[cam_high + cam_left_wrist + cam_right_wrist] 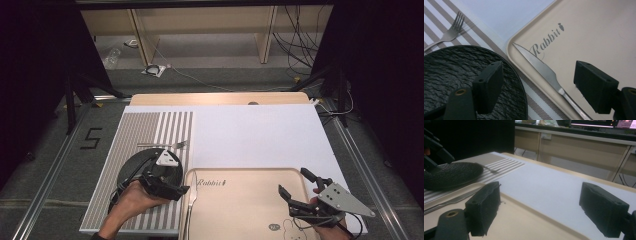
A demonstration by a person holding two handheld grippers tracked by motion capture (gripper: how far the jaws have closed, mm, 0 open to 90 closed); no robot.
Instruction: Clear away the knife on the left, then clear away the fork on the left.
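Observation:
A beige tray (245,200) printed "Rabbit" lies at the table's front centre. A table knife (190,200) rests along its left rim, blade pointing away. Left of it, a black textured plate (137,167) sits on a striped placemat (140,130), with a fork (165,145) lying just beyond the plate. My left gripper (176,186) hovers open over the plate's right edge. In the left gripper view the knife (541,68) lies below the gap of that gripper (539,72). My right gripper (295,182) is open and empty above the tray's right front part.
A large white sheet (260,135) covers the table beyond the tray. In the right gripper view the tray's far rim (541,210) crosses between the jaws of my right gripper (540,195), and the plate (451,173) and my left gripper (434,147) are at the left.

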